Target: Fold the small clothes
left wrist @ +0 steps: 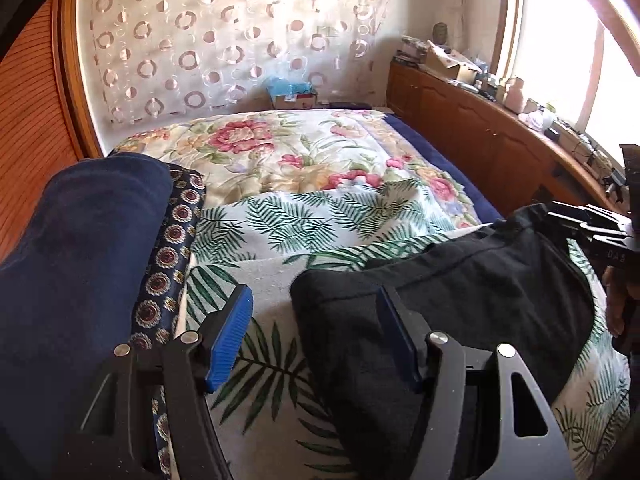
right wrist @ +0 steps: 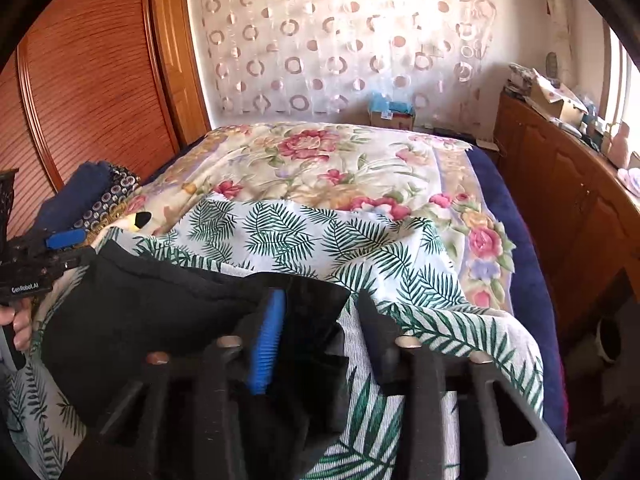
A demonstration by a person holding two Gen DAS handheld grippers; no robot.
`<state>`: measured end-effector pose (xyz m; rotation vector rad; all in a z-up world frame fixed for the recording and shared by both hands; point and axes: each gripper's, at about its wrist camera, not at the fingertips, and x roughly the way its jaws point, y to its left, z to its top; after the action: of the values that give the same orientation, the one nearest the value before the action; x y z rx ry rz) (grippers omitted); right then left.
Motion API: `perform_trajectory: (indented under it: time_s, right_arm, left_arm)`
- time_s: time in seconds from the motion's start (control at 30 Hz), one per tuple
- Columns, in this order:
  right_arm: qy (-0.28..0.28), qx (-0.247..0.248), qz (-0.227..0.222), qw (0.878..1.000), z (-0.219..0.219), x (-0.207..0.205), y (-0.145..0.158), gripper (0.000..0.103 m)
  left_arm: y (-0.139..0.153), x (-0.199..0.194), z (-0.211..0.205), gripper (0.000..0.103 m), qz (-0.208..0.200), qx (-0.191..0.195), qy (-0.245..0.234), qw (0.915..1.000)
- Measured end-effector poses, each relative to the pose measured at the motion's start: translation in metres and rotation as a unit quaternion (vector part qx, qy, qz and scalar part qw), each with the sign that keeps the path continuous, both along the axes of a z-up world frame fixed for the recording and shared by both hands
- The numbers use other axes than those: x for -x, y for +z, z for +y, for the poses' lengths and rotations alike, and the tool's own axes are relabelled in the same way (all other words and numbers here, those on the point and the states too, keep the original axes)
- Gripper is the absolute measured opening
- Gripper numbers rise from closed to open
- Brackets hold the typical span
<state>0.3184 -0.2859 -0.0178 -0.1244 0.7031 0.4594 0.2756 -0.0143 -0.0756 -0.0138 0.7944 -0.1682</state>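
Note:
A black garment [left wrist: 460,288] lies folded on the palm-leaf cloth [left wrist: 280,220] that covers the near end of the bed. My left gripper [left wrist: 312,332] is open; the garment's left edge reaches in between its blue pads [left wrist: 230,336], and the pads stand apart from the cloth. In the right wrist view the garment [right wrist: 152,312] has its right corner between the fingers of my right gripper [right wrist: 320,340], which is open and not pressing on it. The left gripper [right wrist: 48,248] shows at the garment's far left, a hand below it.
A folded navy garment [left wrist: 80,260] and a navy medallion-print cloth [left wrist: 172,240] are stacked at the bed's left side. A floral quilt [left wrist: 280,148] covers the far half. A wooden cabinet [left wrist: 500,148] with clutter runs along the right, a slatted wardrobe [right wrist: 100,80] on the left.

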Motion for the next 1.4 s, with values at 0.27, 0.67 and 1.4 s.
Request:
perform_trajectory:
  time_s: [0.27,0.67,1.4]
  right_arm:
    - [0.018,0.010,0.042,0.999,0.006,0.003,-0.022,0.064]
    - [0.028,-0.006,0.072,0.997,0.011,-0.022,-0.031,0.064]
    - [0.072,-0.069,0.023,0.995,0.001,-0.004,-0.019,0.021]
  left_arm:
    - [-0.015,0.002,-0.003,0.065,0.022,0.011,-0.017,0.9996]
    - [-0.027,-0.001,-0.006,0.065,0.036,0.013,-0.014,0.9992]
    - [0.013,0.031,-0.004,0.011,-0.002,0.100,-0.049,0.9938]
